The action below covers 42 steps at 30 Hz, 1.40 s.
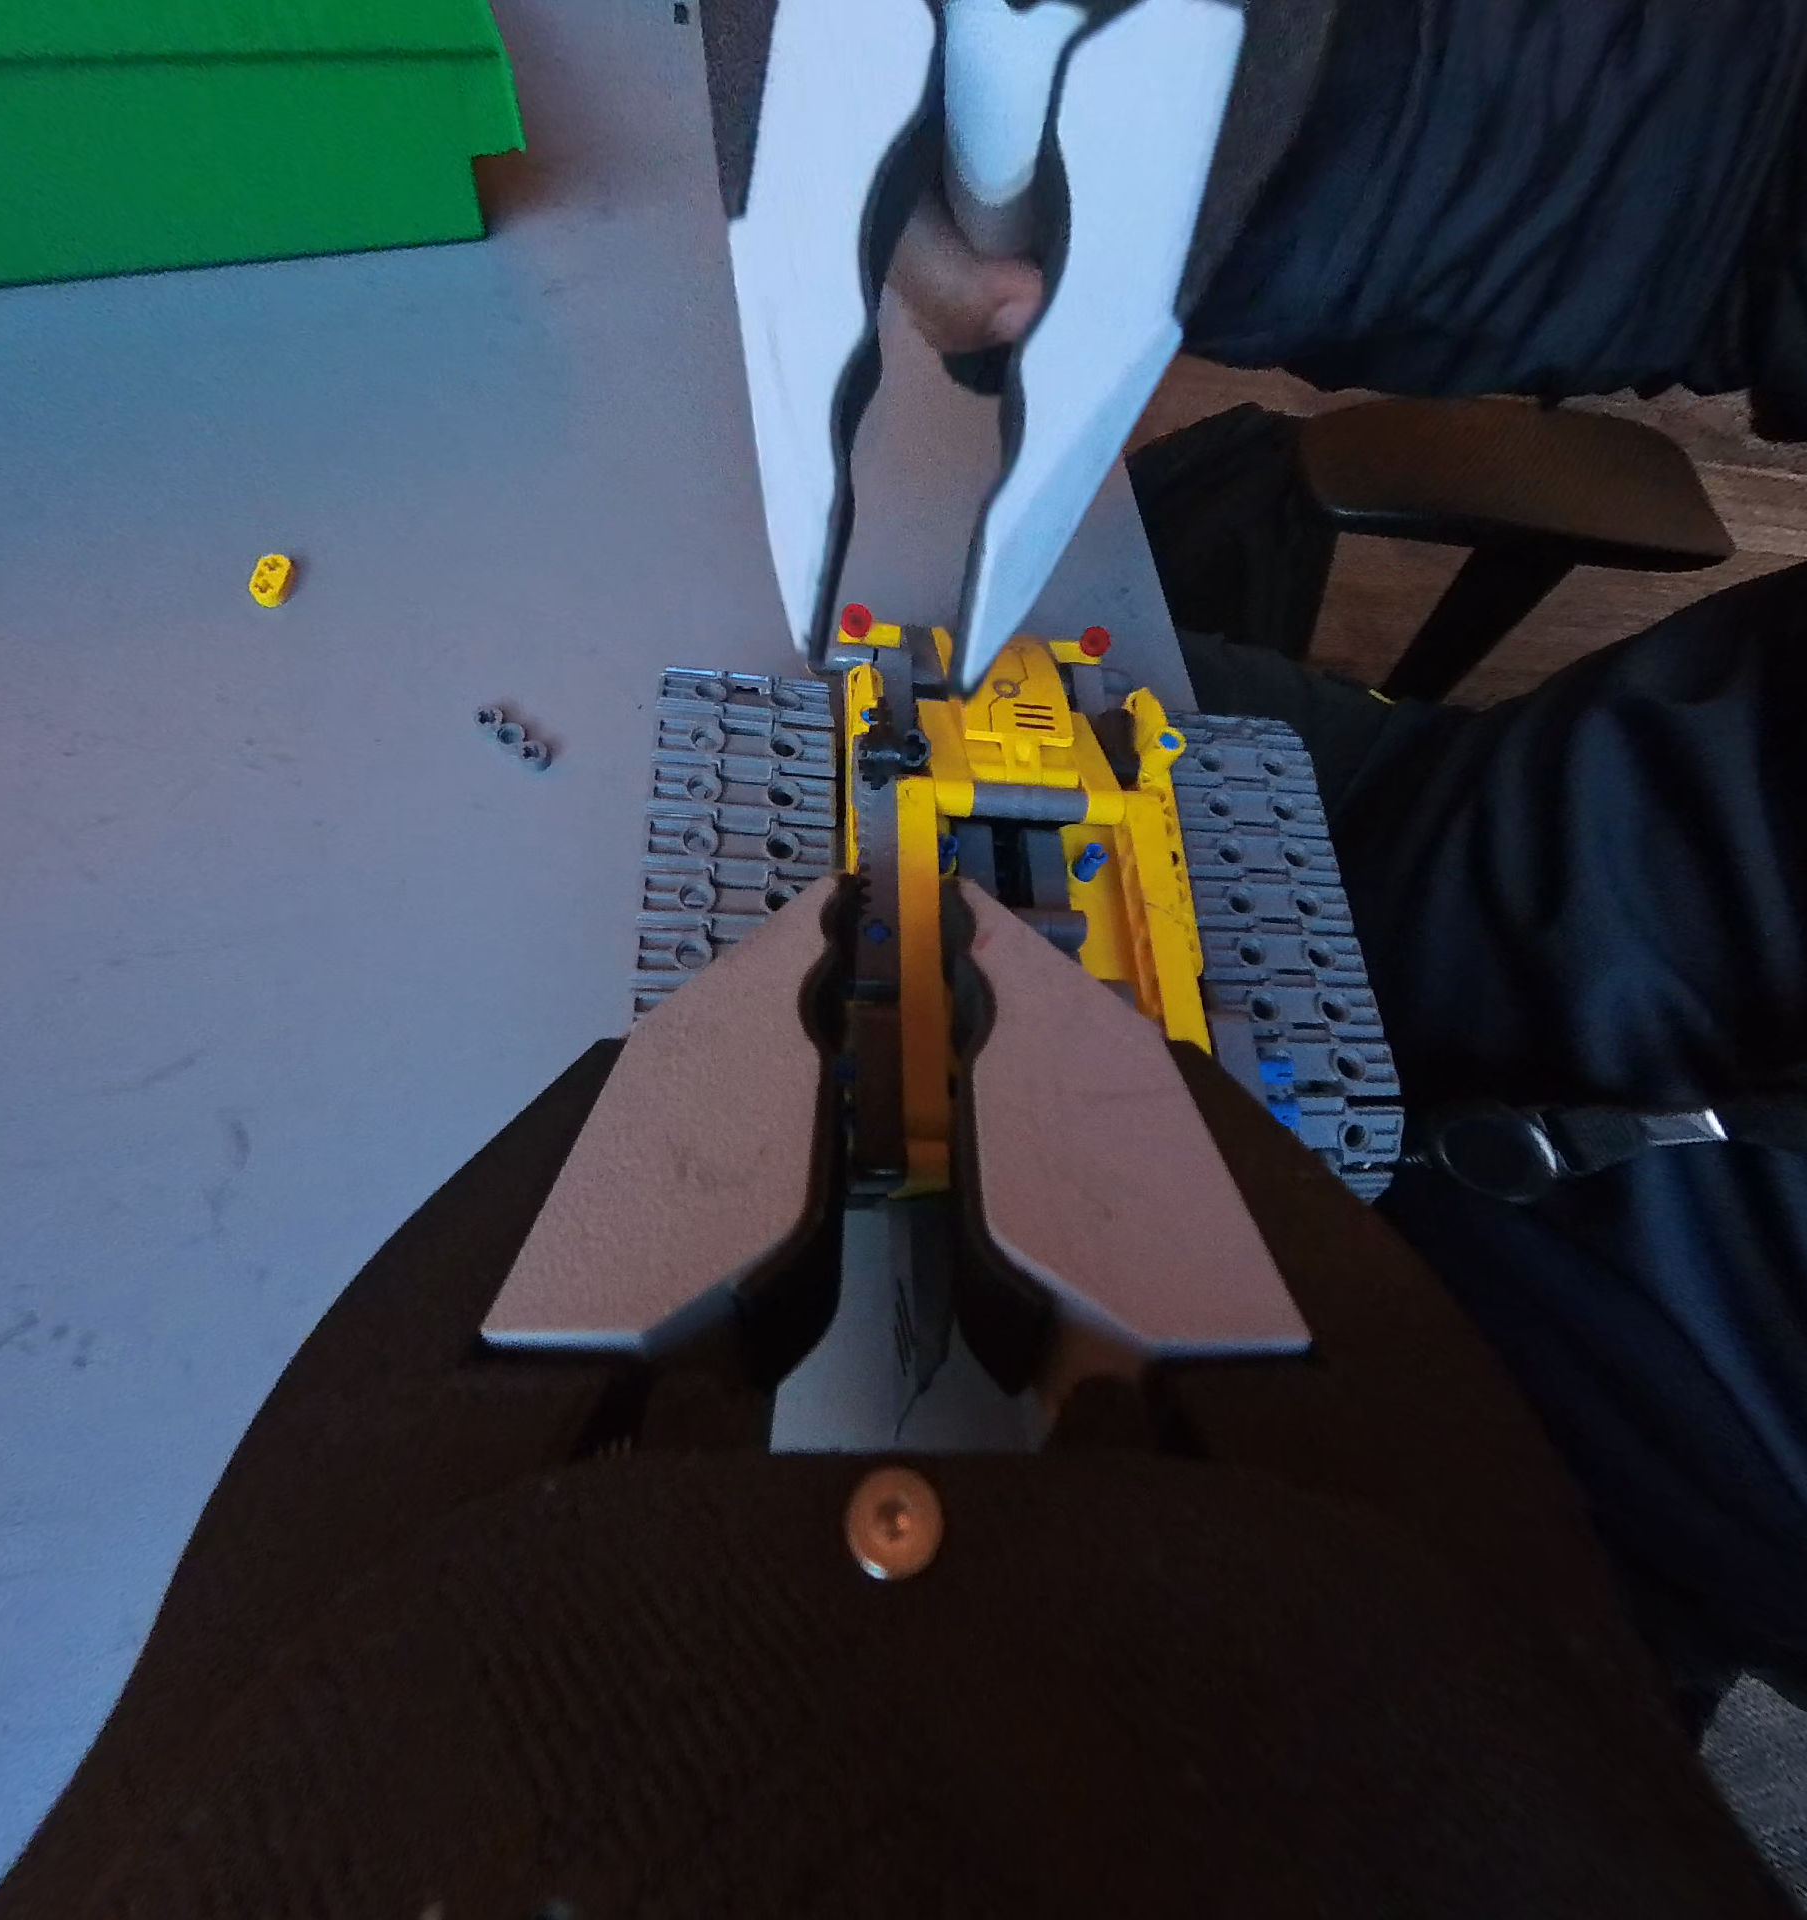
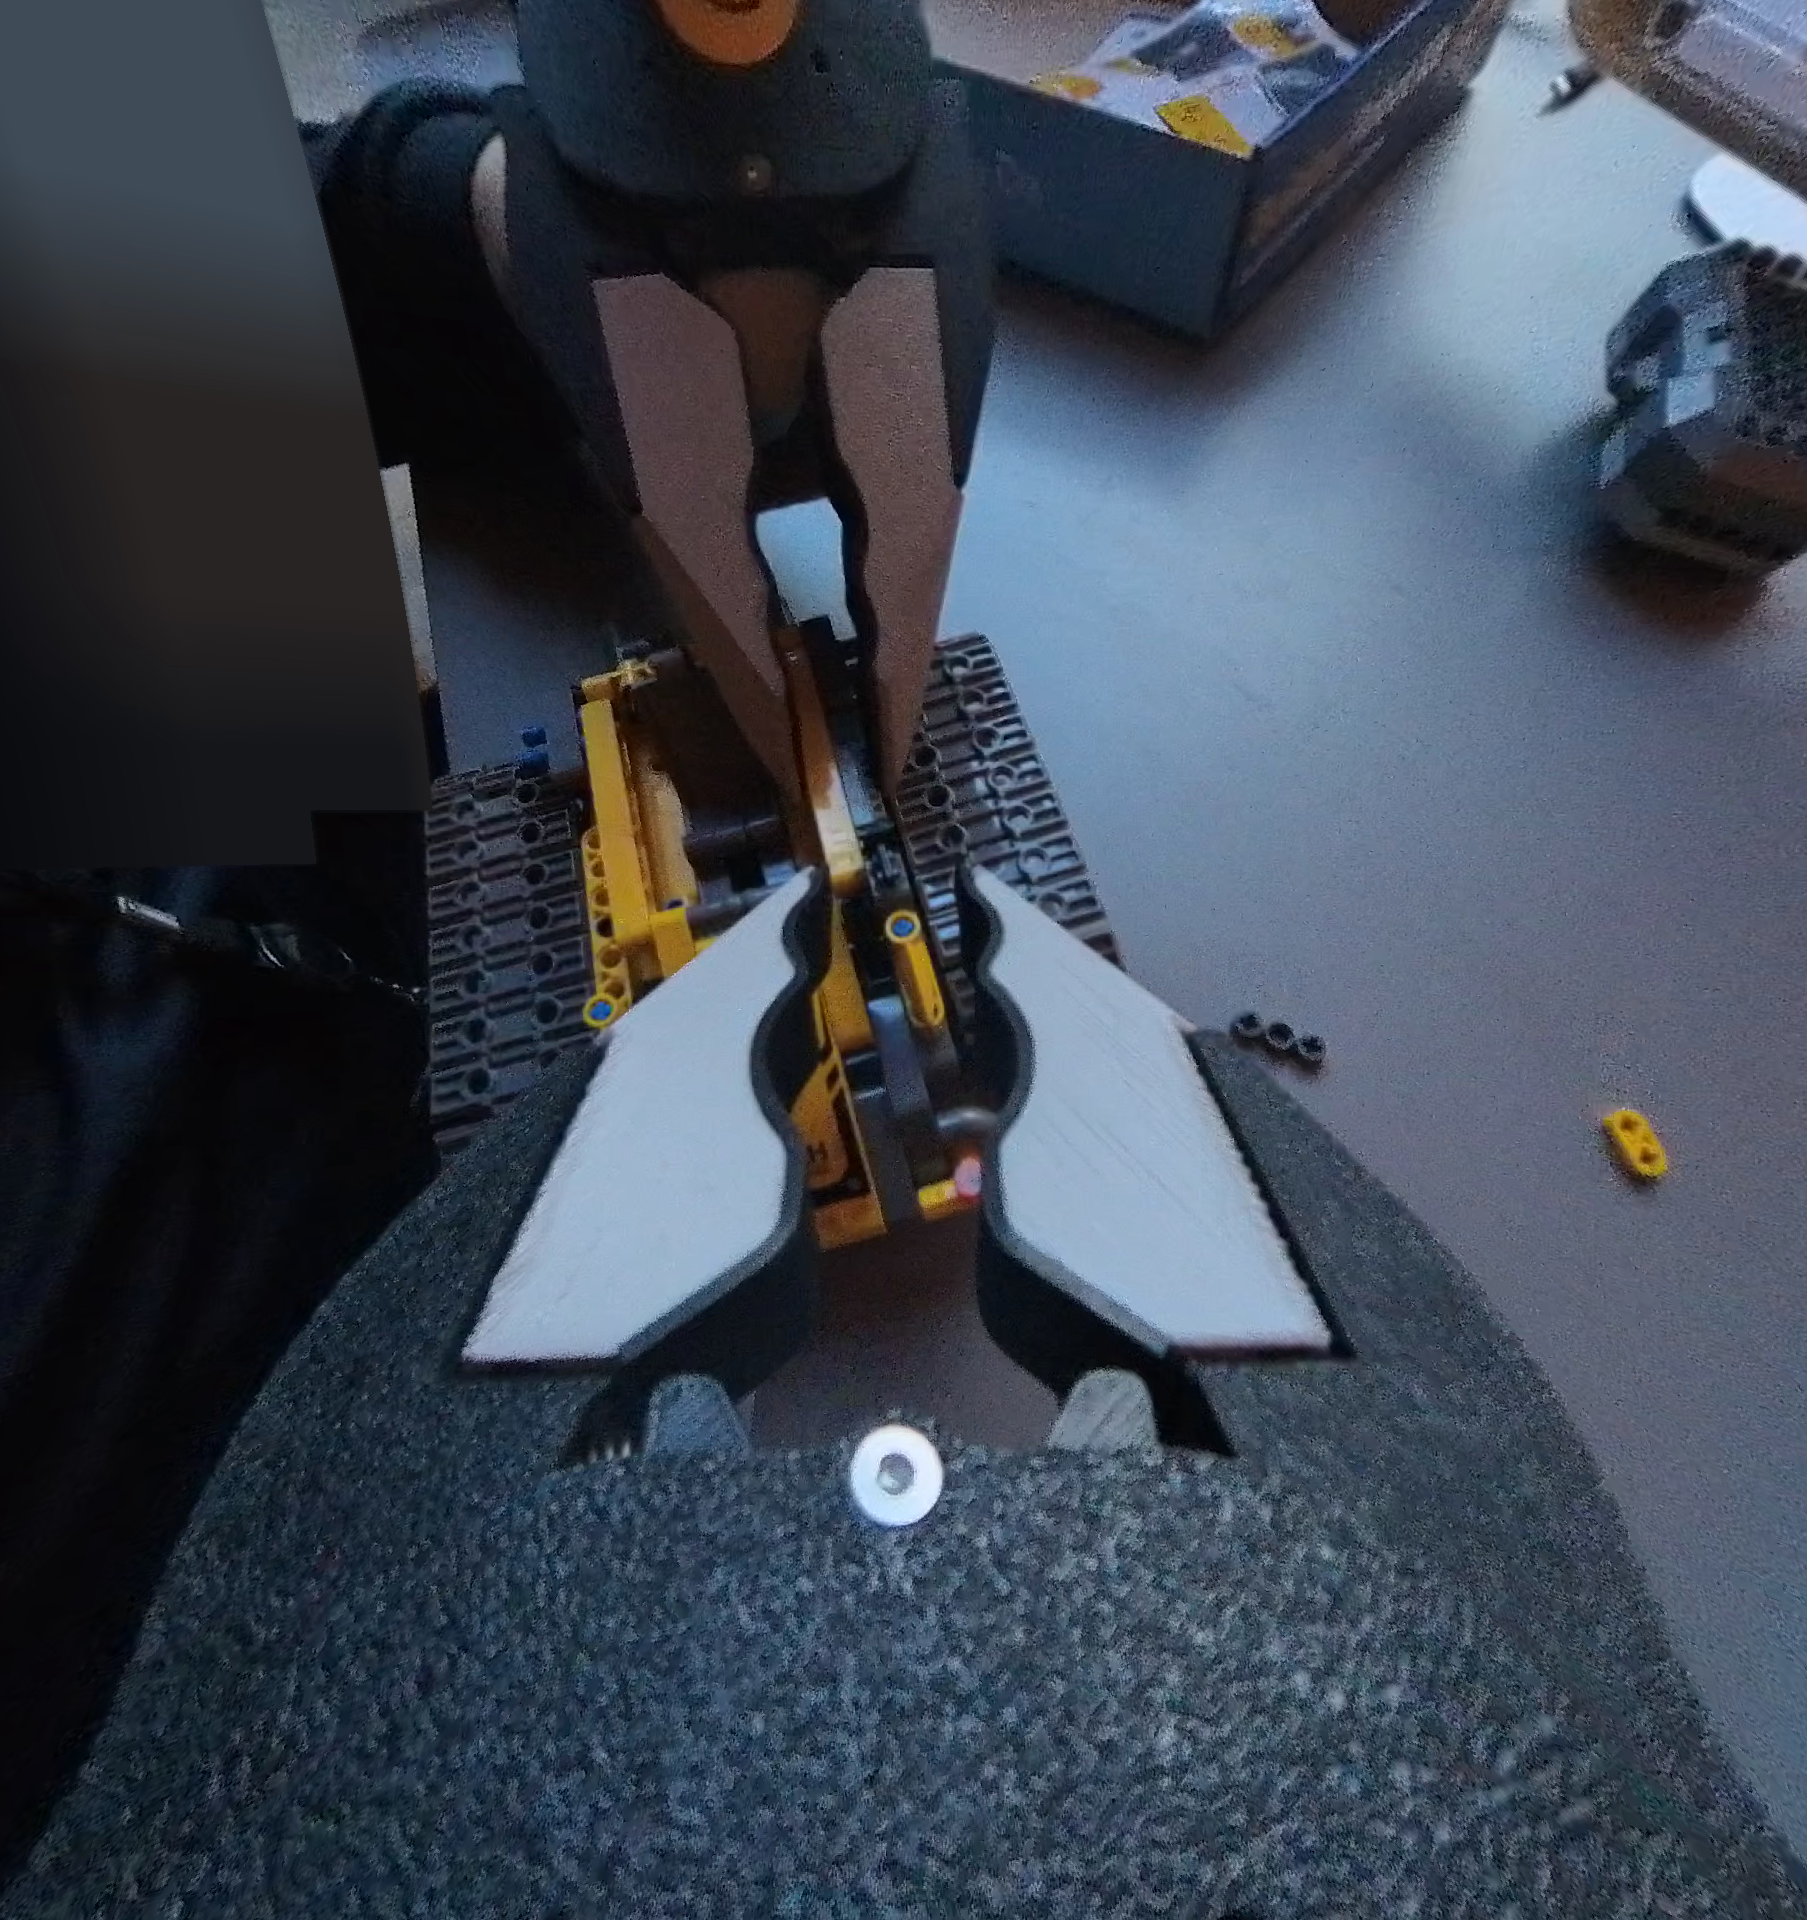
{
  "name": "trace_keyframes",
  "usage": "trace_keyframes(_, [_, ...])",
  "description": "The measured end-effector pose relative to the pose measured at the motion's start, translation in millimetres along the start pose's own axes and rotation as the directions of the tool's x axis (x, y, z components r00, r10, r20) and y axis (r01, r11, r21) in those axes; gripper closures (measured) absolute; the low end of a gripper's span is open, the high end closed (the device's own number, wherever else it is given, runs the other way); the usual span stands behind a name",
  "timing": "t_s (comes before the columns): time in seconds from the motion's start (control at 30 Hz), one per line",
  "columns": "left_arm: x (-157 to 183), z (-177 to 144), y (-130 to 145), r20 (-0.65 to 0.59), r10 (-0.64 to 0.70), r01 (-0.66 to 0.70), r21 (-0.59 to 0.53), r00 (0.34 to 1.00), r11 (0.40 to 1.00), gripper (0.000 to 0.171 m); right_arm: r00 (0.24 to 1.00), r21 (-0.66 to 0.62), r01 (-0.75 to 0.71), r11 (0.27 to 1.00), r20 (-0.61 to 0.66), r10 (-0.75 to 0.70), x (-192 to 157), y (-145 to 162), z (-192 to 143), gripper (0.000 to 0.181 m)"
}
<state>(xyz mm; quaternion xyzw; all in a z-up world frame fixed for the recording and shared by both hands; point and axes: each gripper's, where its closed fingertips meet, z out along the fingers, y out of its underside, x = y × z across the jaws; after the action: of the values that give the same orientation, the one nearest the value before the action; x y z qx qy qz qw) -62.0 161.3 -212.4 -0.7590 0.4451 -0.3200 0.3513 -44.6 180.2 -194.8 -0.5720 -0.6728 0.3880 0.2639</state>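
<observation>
Left tool [image 1: 904, 883] is clenched on the yellow boom [image 1: 925, 997] of the tracked toy excavator [image 1: 1024, 831] on the table [image 1: 255, 1039]. Right tool [image 2: 894, 878] straddles its cab end, grip unclear. Opposing pulls could pop bricks apart.

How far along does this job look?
Done: tracked model stands on both tracks. In hand: left tool clamps its yellow beam; right tool straddles the rear. Left: yellow piece, grey piece and grey bucket lie loose.
</observation>
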Motion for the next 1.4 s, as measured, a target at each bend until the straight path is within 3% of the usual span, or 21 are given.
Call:
trace_keyframes(0.17, [2.6, 3.1, -0.1, -0.039, -0.011, 0.010, -0.012, 0.999, 1.000, 0.155, 0.998, -0.028, 0.038, 0.999, 0.058, -0.036, -1.9, 4.1, 17.4, 0.163])
trace_keyframes(0.27, [2.5, 4.6, -0.8, -0.044, -0.008, 0.007, -0.020, 0.999, 1.000, 0.155, 0.997, -0.002, 0.033, 0.999, 0.072, -0.033, -1.7, 3.1, 17.4, 0.172])
trace_keyframes(0.43, [2.4, 7.1, -1.7, -0.030, 0.032, -0.033, -0.043, 0.999, 0.999, 0.155, 0.994, 0.044, 0.040, 0.998, 0.096, -0.044, -5.1, 4.3, 20.7, 0.172])
trace_keyframes(0.6, [-0.6, 8.1, -1.0, -0.026, 0.025, -0.027, -0.067, 0.999, 0.997, 0.158, 0.997, 0.143, 0.028, 0.989, 0.062, -0.037, -2.3, 2.8, 19.7, 0.177])
trace_keyframes(0.67, [1.7, 6.9, 0.7, -0.039, 0.028, -0.031, -0.080, 0.999, 0.996, 0.158, 0.997, 0.228, -0.056, 0.972, 0.073, 0.040, -4.3, -2.0, 19.1, 0.179])
trace_keyframes(0.7, [2.9, 7.6, 0.3, -0.049, 0.015, -0.018, -0.072, 0.999, 0.997, 0.159, 0.992, 0.308, -0.117, 0.944, 0.086, 0.095, -1.5, -9.8, 13.1, 0.179])
trace_keyframes(0.77, [11.2, 14.1, -1.5, -0.074, 0.001, -0.006, -0.068, 0.997, 0.998, 0.158, 0.961, 0.590, -0.275, 0.759, 0.164, 0.222, 21.6, -49.2, -33.8, 0.180])
trace_keyframes(0.8, [14.2, 17.0, -2.8, -0.066, 0.022, -0.027, -0.079, 0.998, 0.996, 0.158, 0.954, 0.647, -0.299, 0.701, 0.175, 0.245, 35.5, -55.8, -49.3, 0.178])
trace_keyframes(0.83, [13.4, 19.1, -4.7, -0.041, 0.046, -0.050, -0.088, 0.998, 0.995, 0.158, 0.951, 0.629, -0.307, 0.714, 0.172, 0.257, 43.1, -51.8, -46.8, 0.177])
trace_keyframes(0.9, [8.5, 21.1, -7.5, 0.004, 0.068, -0.068, -0.084, 0.998, 0.994, 0.159, 0.944, 0.482, -0.329, 0.812, 0.173, 0.280, 42.9, -30.7, -20.3, 0.177])
trace_keyframes(1.0, [11.6, 8.6, 1.2, -0.048, 0.074, -0.079, -0.110, 0.996, 0.991, 0.158, 0.969, 0.314, -0.225, 0.922, -0.032, 0.247, 57.7, 1.1, -9.9, 0.176])
trace_keyframes(1.1, [14.3, -10.6, 13.1, -0.145, 0.006, -0.021, -0.097, 0.989, 0.995, 0.158, 0.954, 0.287, -0.191, 0.939, -0.169, 0.246, 82.4, 11.5, -29.5, 0.176])
trace_keyframes(1.2, [10.4, -22.8, 18.2, -0.206, -0.040, 0.027, -0.067, 0.978, 0.997, 0.158, 0.949, 0.227, -0.217, 0.949, -0.178, 0.260, 87.8, 24.5, -30.6, 0.175])
trace_keyframes(1.3, [3.5, -26.3, 18.3, -0.196, -0.036, 0.028, -0.043, 0.980, 0.999, 0.158, 0.944, 0.077, -0.223, 0.972, -0.232, 0.235, 92.1, 53.0, -15.1, 0.175])
trace_keyframes(1.4, [2.5, -24.9, 16.4, -0.196, -0.030, 0.025, -0.027, 0.980, 0.999, 0.159, 0.935, -0.097, -0.270, 0.958, -0.263, 0.237, 93.0, 81.7, -2.2, 0.158])
